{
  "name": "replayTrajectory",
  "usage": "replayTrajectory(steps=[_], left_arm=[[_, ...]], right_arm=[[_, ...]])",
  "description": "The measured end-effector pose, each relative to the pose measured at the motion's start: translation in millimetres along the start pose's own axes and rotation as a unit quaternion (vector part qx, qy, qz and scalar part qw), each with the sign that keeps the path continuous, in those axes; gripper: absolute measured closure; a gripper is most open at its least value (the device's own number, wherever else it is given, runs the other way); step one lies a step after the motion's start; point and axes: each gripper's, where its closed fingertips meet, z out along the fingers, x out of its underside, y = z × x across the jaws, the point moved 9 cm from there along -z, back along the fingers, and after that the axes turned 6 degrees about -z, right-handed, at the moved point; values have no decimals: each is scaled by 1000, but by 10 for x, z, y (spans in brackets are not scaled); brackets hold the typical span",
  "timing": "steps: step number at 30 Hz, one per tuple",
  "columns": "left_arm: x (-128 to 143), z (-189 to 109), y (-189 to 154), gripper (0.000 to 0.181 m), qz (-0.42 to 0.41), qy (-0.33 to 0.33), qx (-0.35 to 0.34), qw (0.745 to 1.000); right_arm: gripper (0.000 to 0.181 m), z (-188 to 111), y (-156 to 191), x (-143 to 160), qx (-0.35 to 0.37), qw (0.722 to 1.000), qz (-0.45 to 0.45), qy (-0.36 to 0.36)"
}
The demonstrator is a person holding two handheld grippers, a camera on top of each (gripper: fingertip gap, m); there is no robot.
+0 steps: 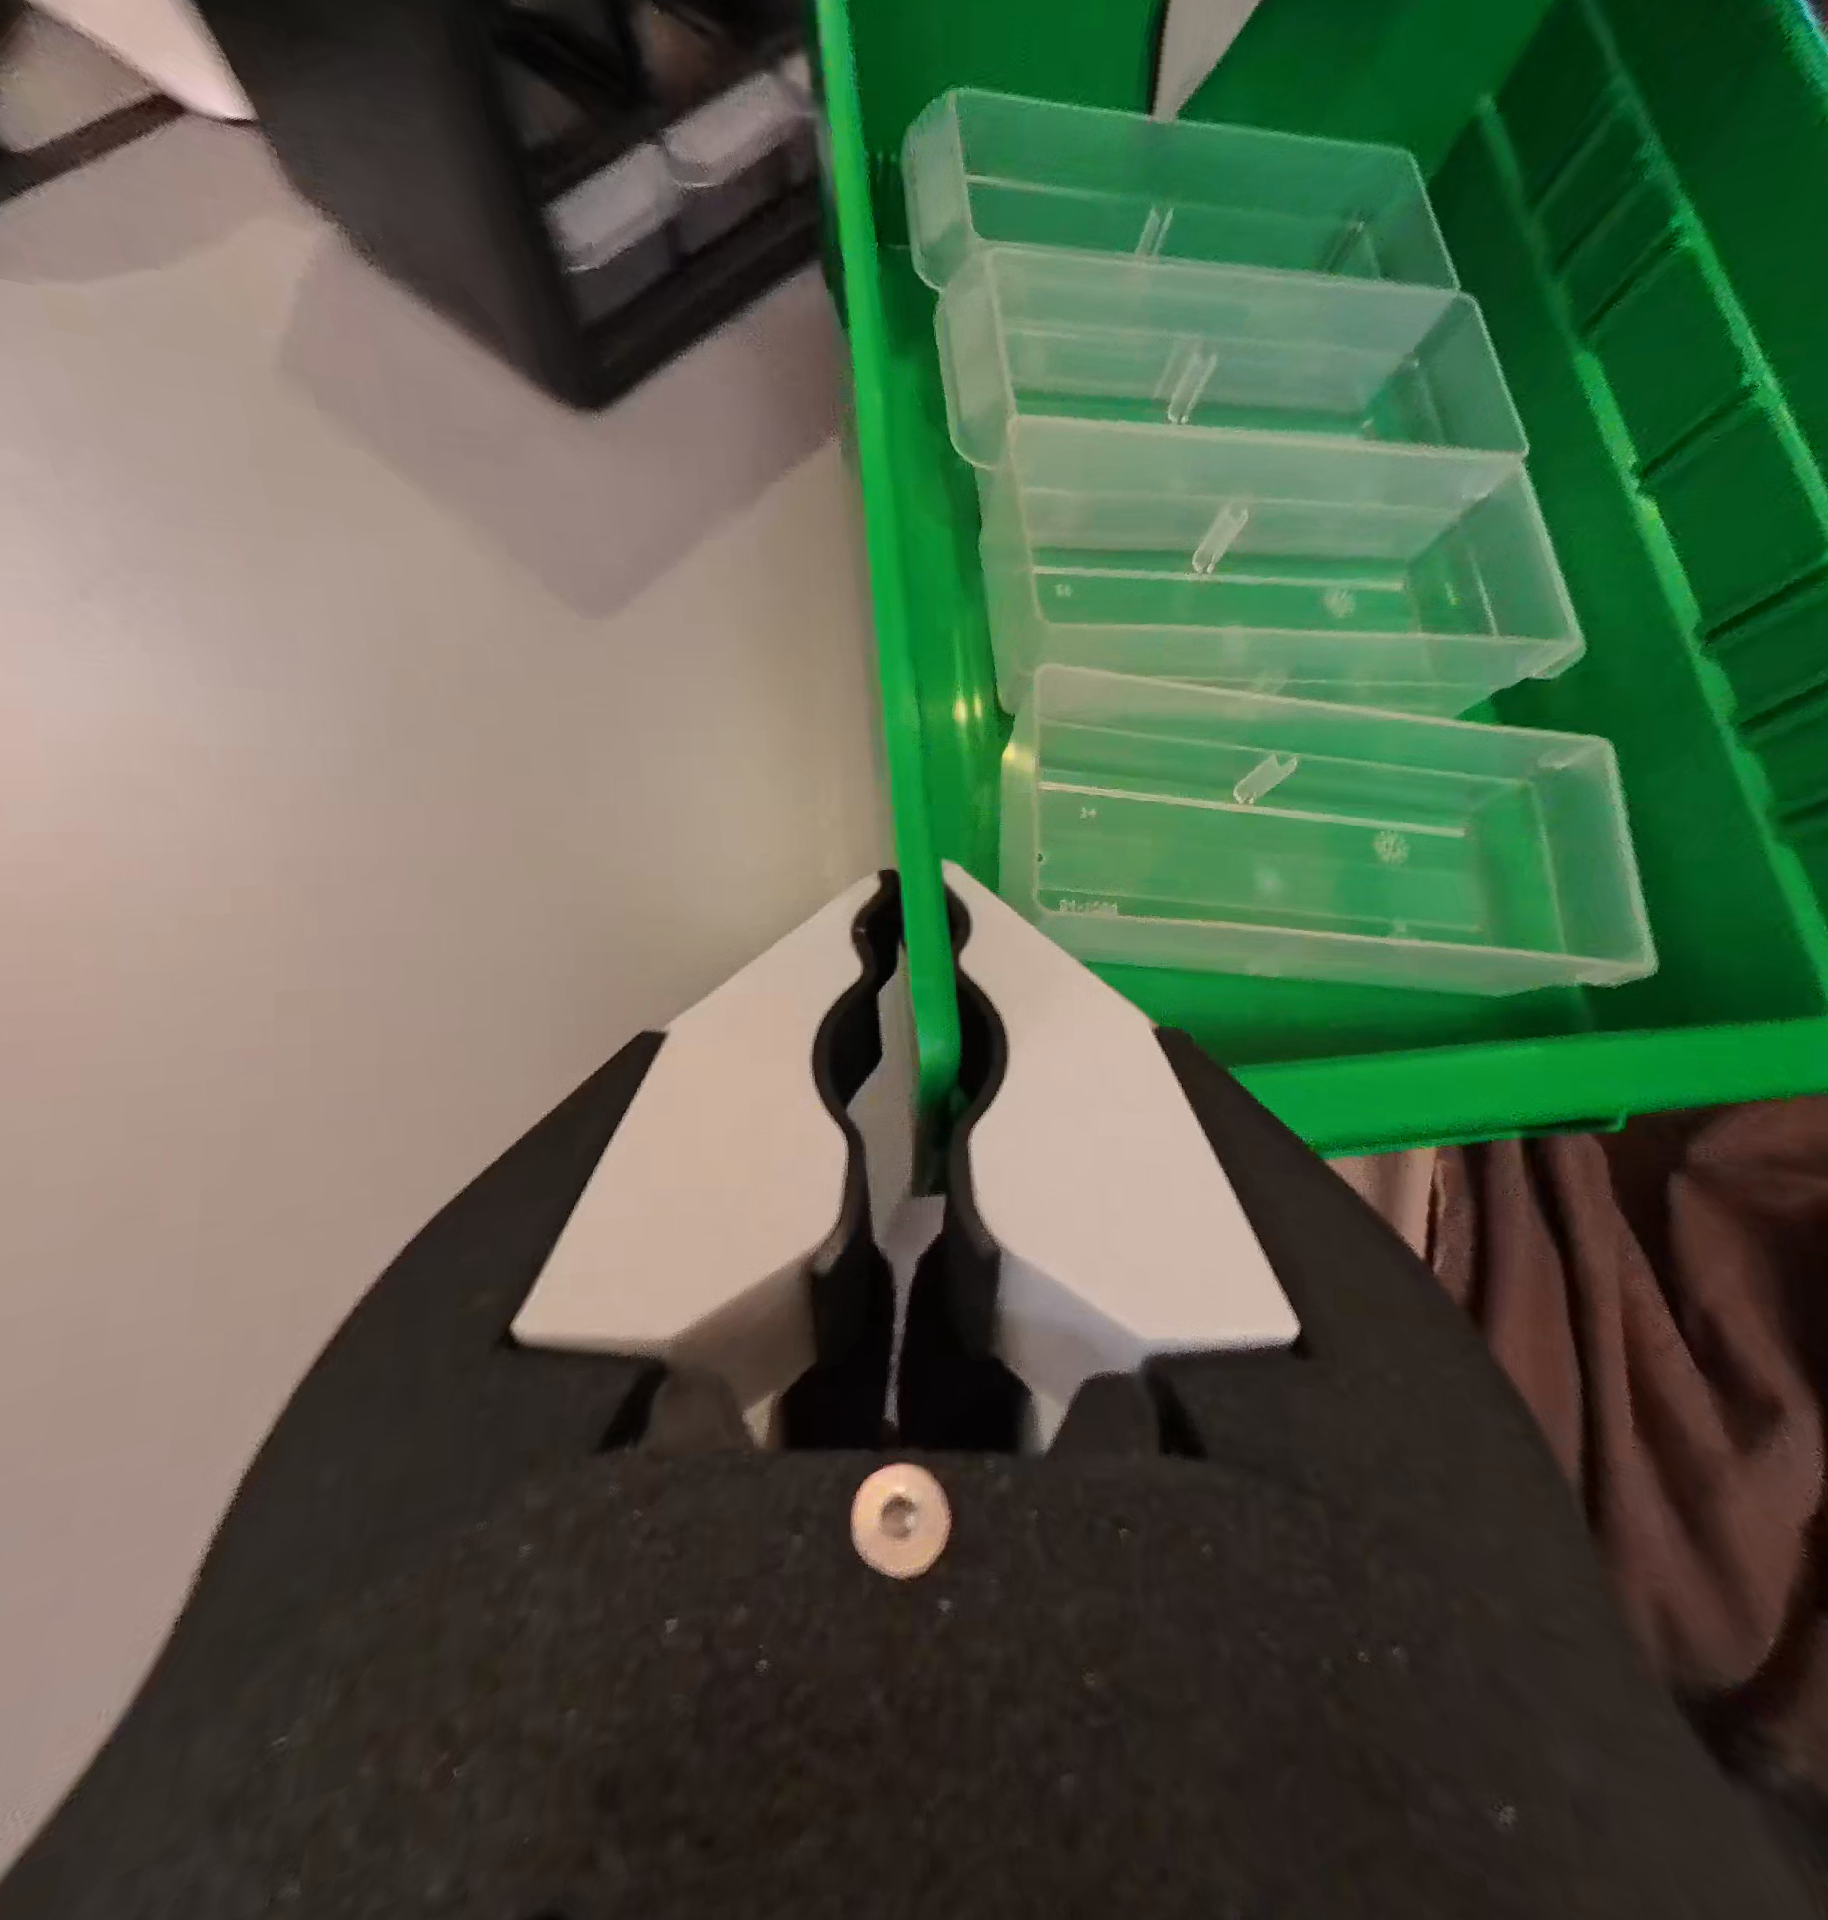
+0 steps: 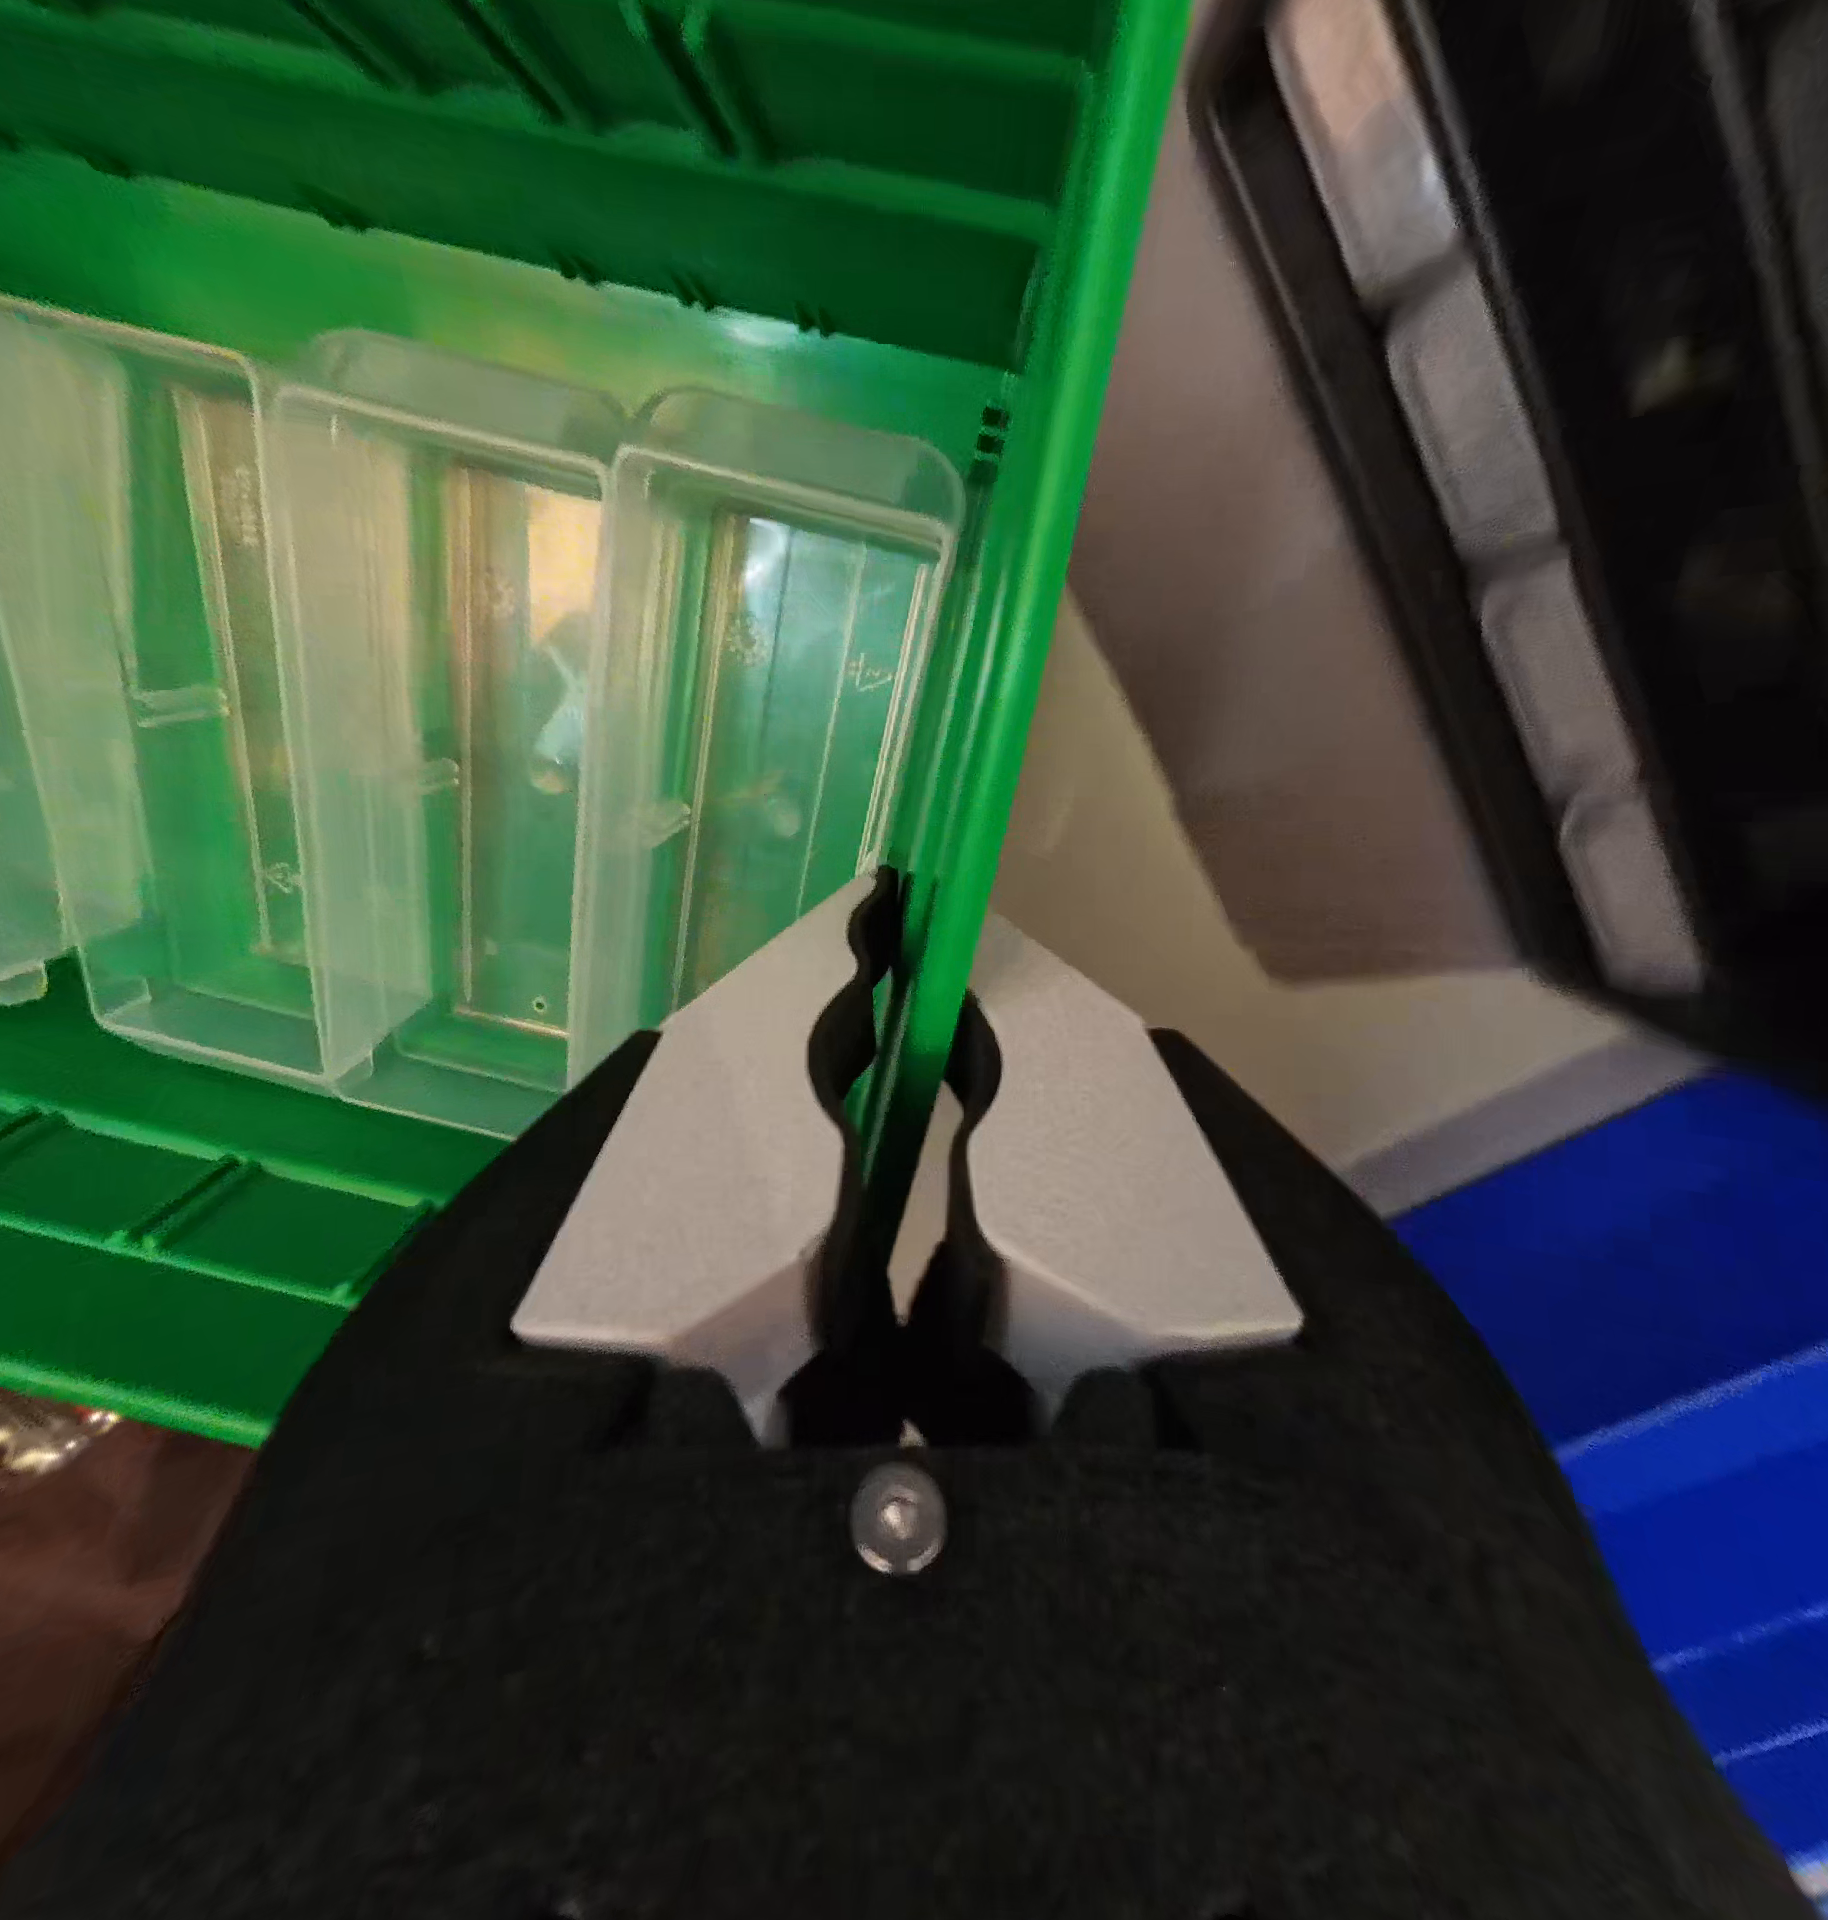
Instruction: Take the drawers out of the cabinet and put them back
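Note:
A green bin (image 1: 874,520) holds several clear plastic drawers (image 1: 1305,862) lying side by side with their open sides up. My left gripper (image 1: 920,894) is shut on the bin's left wall rim, with both pads pressed on the thin green edge. In the right wrist view the same bin (image 2: 1076,468) shows with the clear drawers (image 2: 785,675) inside. My right gripper (image 2: 931,904) is shut on the bin's opposite wall rim. The black cabinet (image 1: 536,187) stands beyond the bin on the white table (image 1: 370,727); it also shows in the right wrist view (image 2: 1616,520).
A blue bin (image 2: 1668,1403) sits at the lower right in the right wrist view. Brown cloth (image 1: 1668,1403) lies under the green bin's near edge. Pale drawer fronts show in the cabinet's face.

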Motion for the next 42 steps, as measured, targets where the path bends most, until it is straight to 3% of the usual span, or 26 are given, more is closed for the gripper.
replayTrajectory(steps=[7, 10, 14, 17, 23, 31, 33, 34, 36, 39, 42], left_arm=[[513, -821, 555, 178, -124, -73, -102, 984], [644, -906, 717, 178, -182, -98, -155, 966], [547, -772, 976, 178, -241, -109, -216, 940], [386, -549, 1193, 178, -252, -100, -243, 931], [129, -74, 1591, 178, -279, -86, -257, 921], [189, 120, 1850, 179, -311, -69, -252, 914], [204, 115, 1833, 178, -317, -76, -254, 911], [209, 107, 1811, 178, -314, -75, -257, 911], [201, 29, 1750, 173, -316, -92, -268, 906], [81, -336, 1602, 141, -312, -142, -317, 884], [-242, -687, 1372, 134, -272, -211, -353, 870]], right_arm=[[179, 256, 216, -1668, 16, 991, -133, 21], [179, 449, 99, -2332, -2, 979, -202, 39], [179, 703, -247, -2963, -22, 957, -281, 69], [178, 875, -576, -3214, -29, 936, -335, 103], [179, 1221, -1187, -3548, -47, 939, -318, 118], [176, 1604, -1333, -3672, -52, 939, -311, 135], [172, 1530, -1309, -3689, -35, 944, -298, 138], [161, 1432, -1291, -3702, -23, 944, -305, 124], [153, 1067, -1233, -3742, 5, 947, -315, 55], [137, 197, -1117, -3587, 45, 948, -299, -103], [136, -764, -1093, -2912, 78, 925, -248, -276]])
